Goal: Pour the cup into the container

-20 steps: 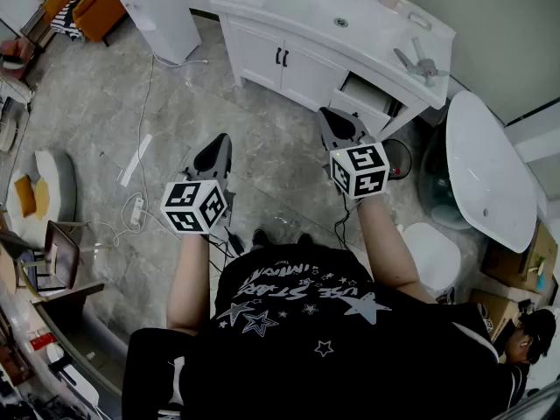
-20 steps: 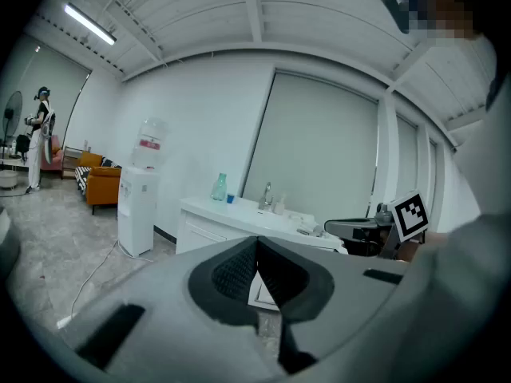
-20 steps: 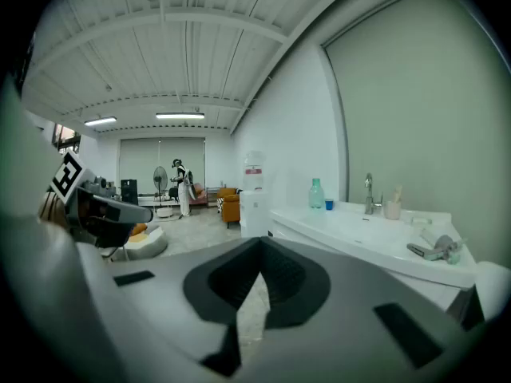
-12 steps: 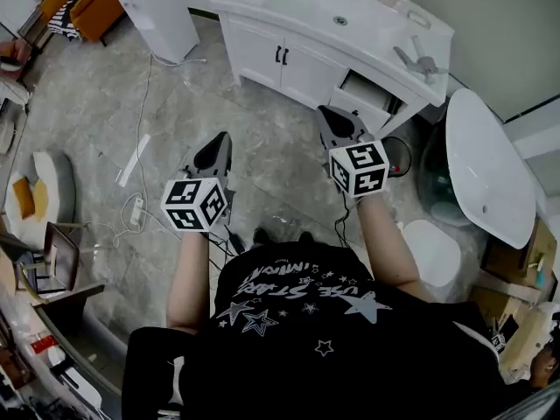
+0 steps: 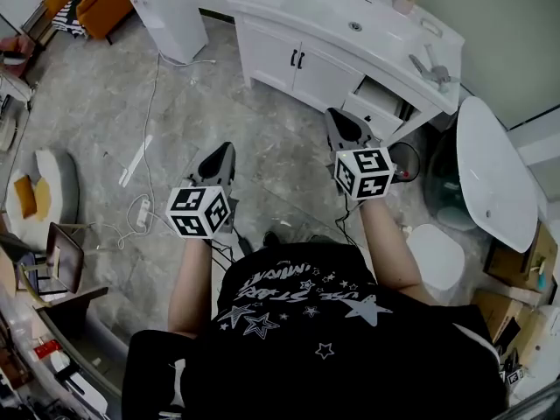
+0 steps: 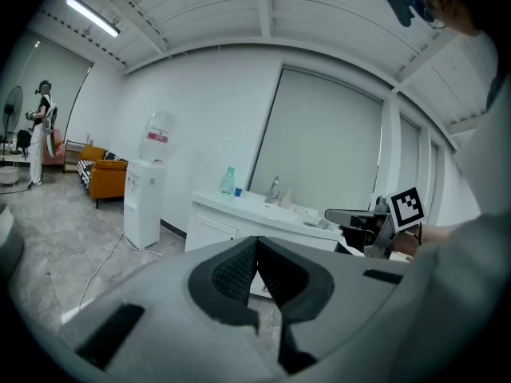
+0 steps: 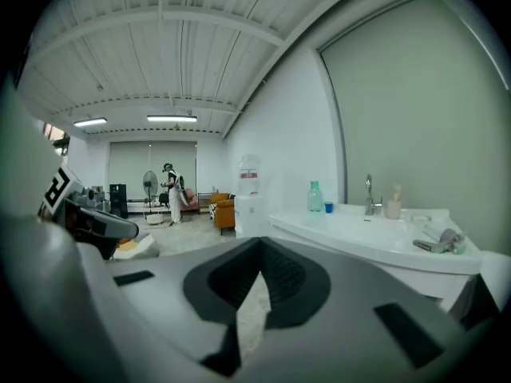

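Note:
I stand on a grey tiled floor facing a white vanity (image 5: 289,55) with a sink basin (image 5: 325,11). A small blue cup (image 7: 328,207) stands beside a green bottle (image 7: 315,196) on the vanity's far left end; the left gripper view shows that cup (image 6: 238,191) too. A beige holder (image 7: 392,206) sits by the faucet (image 7: 369,191). My left gripper (image 5: 220,153) and right gripper (image 5: 336,116) are held out in front of my body, well short of the vanity. Both are shut, with nothing between the jaws, as the left gripper (image 6: 257,242) and right gripper (image 7: 259,242) show in their own views.
A water dispenser (image 5: 166,7) stands left of the vanity, with an orange sofa (image 5: 96,3) beyond. Cables and a power strip (image 5: 137,213) lie on the floor at left. A vanity drawer (image 5: 381,103) hangs open. A white tub (image 5: 494,173) is at right. A person (image 7: 172,186) stands far off.
The head view has shifted a little, so the vanity sits slightly lower and further right. Both grippers keep their spacing and stay shut.

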